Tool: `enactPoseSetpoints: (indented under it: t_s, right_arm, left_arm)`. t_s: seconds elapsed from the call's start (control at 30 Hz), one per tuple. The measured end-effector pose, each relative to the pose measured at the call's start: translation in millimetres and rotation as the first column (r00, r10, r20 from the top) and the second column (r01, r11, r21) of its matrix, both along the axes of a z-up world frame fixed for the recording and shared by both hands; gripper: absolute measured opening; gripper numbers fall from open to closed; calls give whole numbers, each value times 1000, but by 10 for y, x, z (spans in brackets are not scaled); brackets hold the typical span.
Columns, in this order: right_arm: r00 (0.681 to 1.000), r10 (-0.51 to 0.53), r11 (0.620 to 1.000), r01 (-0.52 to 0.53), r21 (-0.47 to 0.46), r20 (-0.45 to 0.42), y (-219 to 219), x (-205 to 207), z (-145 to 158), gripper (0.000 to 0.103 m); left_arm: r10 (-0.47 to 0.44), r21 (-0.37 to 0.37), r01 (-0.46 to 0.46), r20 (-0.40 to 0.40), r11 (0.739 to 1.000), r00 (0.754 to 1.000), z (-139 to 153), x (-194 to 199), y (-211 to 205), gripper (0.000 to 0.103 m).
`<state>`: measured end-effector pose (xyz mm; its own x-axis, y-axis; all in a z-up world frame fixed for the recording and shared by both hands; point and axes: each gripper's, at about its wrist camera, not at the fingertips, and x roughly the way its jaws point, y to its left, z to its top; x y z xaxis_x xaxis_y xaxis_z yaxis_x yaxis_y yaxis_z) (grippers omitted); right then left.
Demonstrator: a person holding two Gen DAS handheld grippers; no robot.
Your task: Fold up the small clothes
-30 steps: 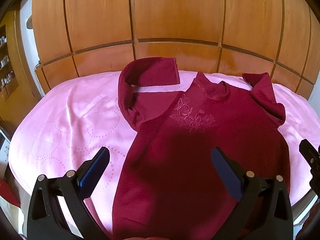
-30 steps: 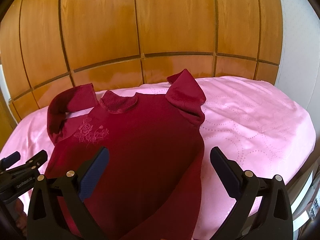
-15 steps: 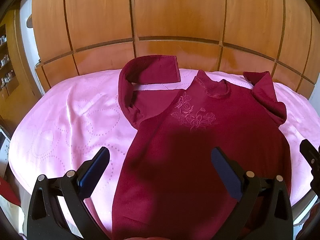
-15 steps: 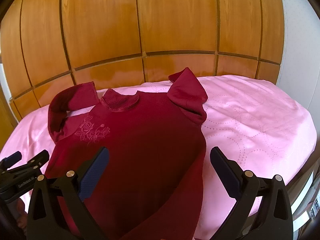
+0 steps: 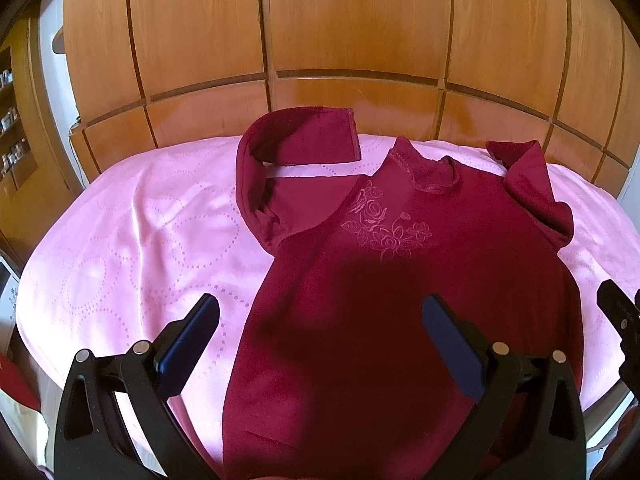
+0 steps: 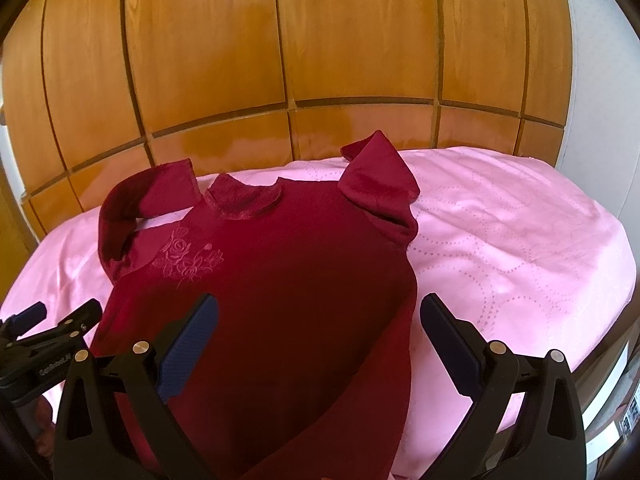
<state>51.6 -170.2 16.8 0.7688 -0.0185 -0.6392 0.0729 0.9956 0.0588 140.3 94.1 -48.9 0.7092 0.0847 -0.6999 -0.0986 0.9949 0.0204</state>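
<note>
On the pink bedspread (image 5: 120, 248), the dark red top (image 5: 400, 300) lies face up, collar toward the wooden panelling (image 5: 320, 40). Left gripper (image 5: 320, 336) and right gripper (image 6: 316, 336) hover above the hem end, both with jaws spread wide and empty. Both sleeves are bunched or turned back near the shoulders; the body remains flat. Judged progress: garment laid out, no body fold made; sleeve and body folds remain.
</note>
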Motion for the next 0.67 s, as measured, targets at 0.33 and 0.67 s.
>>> enactPoseSetpoints:
  t_s: [0.33,0.67]
  right_arm:
    - [1000,3,1000,-3,1,-4,14,-16,-15,100]
    - [1000,9,1000,-9,0,-10,25,-7,-18,100]
  left_arm:
    - [17,-7,-17,17,1000,1000,-14,-21,8,100]
    - [21,16,-21,6,1000,1000,-25,-23,-20,101]
